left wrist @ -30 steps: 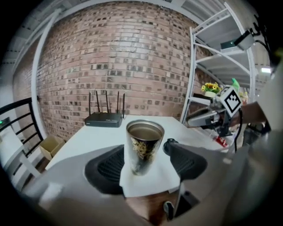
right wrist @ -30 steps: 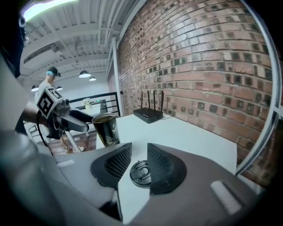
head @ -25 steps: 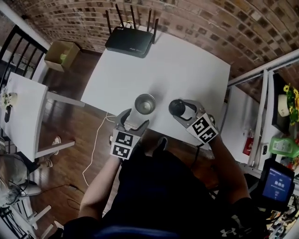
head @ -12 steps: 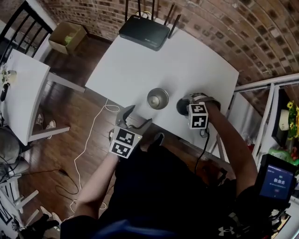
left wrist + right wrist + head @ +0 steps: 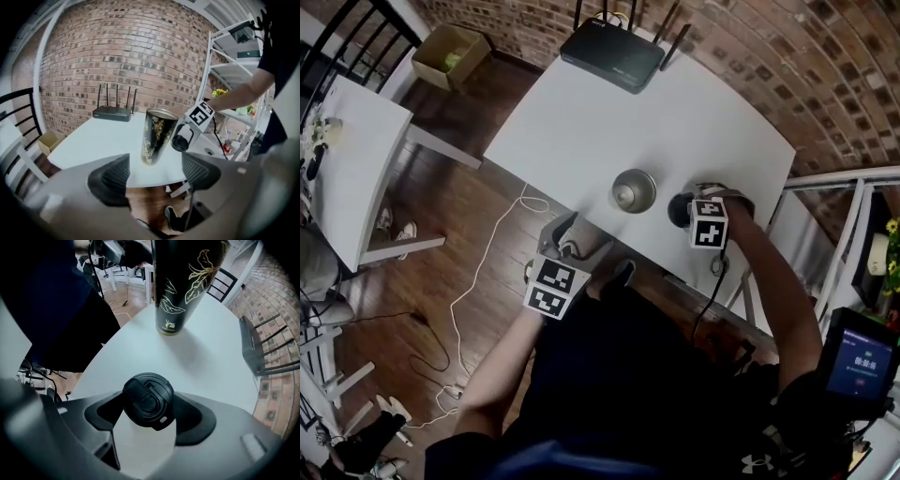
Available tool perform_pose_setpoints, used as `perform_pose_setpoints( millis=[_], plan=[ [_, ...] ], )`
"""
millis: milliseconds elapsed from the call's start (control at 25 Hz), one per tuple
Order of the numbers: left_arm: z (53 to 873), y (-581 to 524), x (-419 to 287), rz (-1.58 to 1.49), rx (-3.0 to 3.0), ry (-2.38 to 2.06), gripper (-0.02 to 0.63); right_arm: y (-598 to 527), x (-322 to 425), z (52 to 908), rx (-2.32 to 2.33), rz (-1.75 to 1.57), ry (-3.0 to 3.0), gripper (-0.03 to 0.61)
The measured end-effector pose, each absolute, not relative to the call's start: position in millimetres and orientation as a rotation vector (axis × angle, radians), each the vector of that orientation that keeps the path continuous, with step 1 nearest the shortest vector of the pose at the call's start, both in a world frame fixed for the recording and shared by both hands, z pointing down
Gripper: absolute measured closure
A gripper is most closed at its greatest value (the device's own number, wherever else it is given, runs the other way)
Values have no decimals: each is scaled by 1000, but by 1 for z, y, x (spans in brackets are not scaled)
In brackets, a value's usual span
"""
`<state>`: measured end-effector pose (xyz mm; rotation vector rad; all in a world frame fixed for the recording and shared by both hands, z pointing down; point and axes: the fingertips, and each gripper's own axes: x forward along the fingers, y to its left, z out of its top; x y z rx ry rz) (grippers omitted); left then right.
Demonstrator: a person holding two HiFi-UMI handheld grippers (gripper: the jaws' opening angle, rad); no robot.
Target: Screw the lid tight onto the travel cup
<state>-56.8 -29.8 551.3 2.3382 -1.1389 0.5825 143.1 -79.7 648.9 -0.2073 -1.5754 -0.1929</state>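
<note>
The black travel cup [image 5: 633,190] with gold flowers stands upright and uncovered near the front edge of the white table [image 5: 581,131]. The left gripper view shows the cup [image 5: 157,136] ahead of the jaws. My left gripper [image 5: 581,234] hangs open and empty past the table edge, short of the cup. The black lid [image 5: 678,210] lies right of the cup. In the right gripper view the lid [image 5: 148,400] sits top up between the pads of my right gripper [image 5: 149,414], whose jaws stand wide on either side. The cup [image 5: 183,287] rises beyond it.
A black router [image 5: 612,54] with antennas sits at the table's far edge. A cardboard box [image 5: 450,56] and a loose cable [image 5: 487,272] are on the wooden floor. Another white table [image 5: 347,169] stands left, a metal shelf rack [image 5: 225,70] right.
My left gripper has drawn back from around the cup to beyond the table edge. My right gripper has turned marker cube up and stays at the lid beside the cup.
</note>
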Motion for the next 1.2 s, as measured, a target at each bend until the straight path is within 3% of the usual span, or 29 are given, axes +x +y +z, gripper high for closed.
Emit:
perform_pose_setpoints(
  millis=[280,720,1200],
  plan=[
    [544,-36,-47,605,2410,-1105,264,-80,136,622,-115,-113,-1676,244],
    [530,-72,-20,662,2645,-1009,264,-106,30,427,-62,-240,-1961,244],
    [544,-92,1,717,2796,-891,213,-92,-14,478,-357,-238,-1705,244]
  ],
)
